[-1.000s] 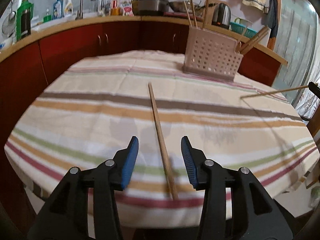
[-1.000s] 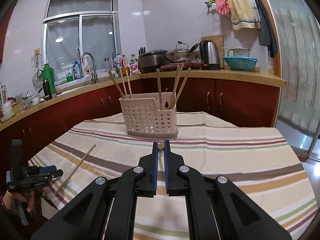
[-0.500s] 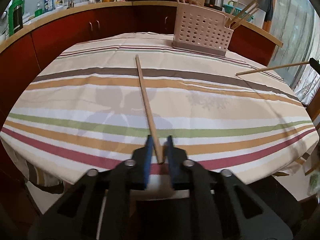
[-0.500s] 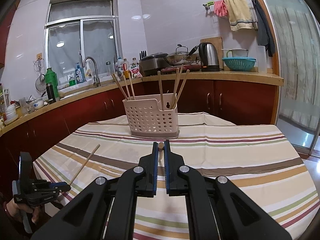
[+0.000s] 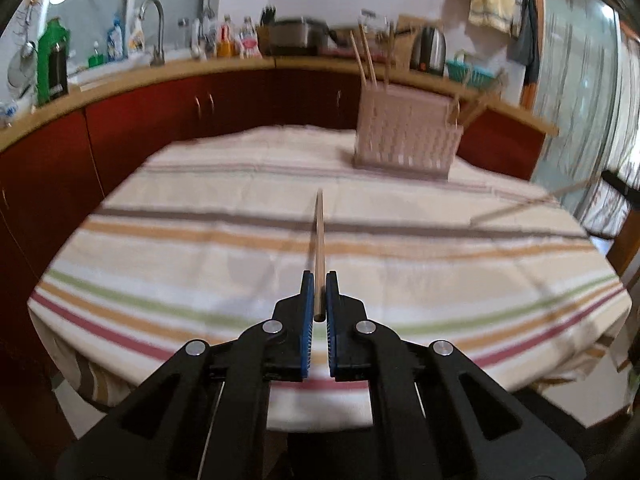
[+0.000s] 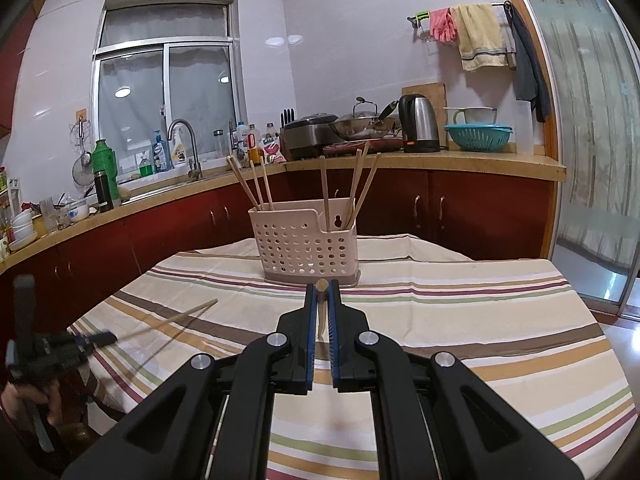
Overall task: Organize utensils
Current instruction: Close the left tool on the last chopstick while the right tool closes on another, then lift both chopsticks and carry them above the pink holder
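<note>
My left gripper [image 5: 319, 280] is shut on a wooden chopstick [image 5: 319, 236] that points forward over the striped tablecloth, lifted off it. My right gripper [image 6: 321, 290] is shut on another chopstick [image 6: 321, 285], seen end-on between the blue pads. A pink perforated utensil basket [image 6: 306, 248] stands at the far side of the table with several chopsticks upright in two compartments; it also shows in the left wrist view [image 5: 406, 138]. The left gripper with its chopstick appears at the lower left of the right wrist view [image 6: 100, 338]. The right-held chopstick shows in the left wrist view [image 5: 528, 204].
The round table [image 6: 500, 320] carries a striped cloth. Red cabinets and a counter [image 6: 460, 160] with kettle, wok, bottles and a sink curve behind it. A glass door [image 6: 592, 140] is at the right.
My left gripper closed on the chopstick lying on the table and has lifted it off the cloth. My right gripper has risen, still holding its chopstick.
</note>
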Motion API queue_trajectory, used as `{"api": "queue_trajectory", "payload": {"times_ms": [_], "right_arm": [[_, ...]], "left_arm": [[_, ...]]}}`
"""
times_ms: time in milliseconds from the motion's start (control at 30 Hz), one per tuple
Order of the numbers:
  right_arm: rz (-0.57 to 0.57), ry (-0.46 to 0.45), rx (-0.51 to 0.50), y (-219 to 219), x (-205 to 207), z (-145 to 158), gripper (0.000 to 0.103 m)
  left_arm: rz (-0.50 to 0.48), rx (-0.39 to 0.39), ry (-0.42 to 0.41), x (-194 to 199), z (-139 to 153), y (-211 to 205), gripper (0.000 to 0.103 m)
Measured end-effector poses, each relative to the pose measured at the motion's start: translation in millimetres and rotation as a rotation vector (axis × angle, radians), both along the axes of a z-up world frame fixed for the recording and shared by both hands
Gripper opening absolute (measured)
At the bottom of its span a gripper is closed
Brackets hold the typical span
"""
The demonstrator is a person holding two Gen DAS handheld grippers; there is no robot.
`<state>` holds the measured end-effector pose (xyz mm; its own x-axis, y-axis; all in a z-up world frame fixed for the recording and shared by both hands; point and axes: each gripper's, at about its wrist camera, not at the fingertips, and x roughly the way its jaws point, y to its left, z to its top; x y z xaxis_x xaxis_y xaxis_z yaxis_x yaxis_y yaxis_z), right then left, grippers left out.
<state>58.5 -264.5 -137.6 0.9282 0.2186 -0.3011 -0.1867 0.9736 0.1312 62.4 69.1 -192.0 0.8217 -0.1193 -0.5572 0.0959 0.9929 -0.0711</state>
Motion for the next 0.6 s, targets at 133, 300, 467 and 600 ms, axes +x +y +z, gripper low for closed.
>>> {"api": "queue_trajectory", "payload": {"times_ms": [133, 300, 467, 600], "right_arm": [[-0.005, -0.005, 0.000, -1, 1, 2, 0.006], [-0.010, -0.009, -0.003, -2, 5, 6, 0.006], [-0.012, -0.007, -0.010, -2, 9, 7, 0.006], [-0.012, -0.003, -0.021, 0, 17, 9, 0.006]], "left_arm": [[0.016, -0.001, -0.091, 6, 28, 5, 0.006], [0.016, 0.003, -0.178, 27, 56, 7, 0.006], [0.011, -0.011, -0.238, 52, 76, 8, 0.006], [0.004, -0.015, -0.290, 75, 91, 5, 0.006]]}}
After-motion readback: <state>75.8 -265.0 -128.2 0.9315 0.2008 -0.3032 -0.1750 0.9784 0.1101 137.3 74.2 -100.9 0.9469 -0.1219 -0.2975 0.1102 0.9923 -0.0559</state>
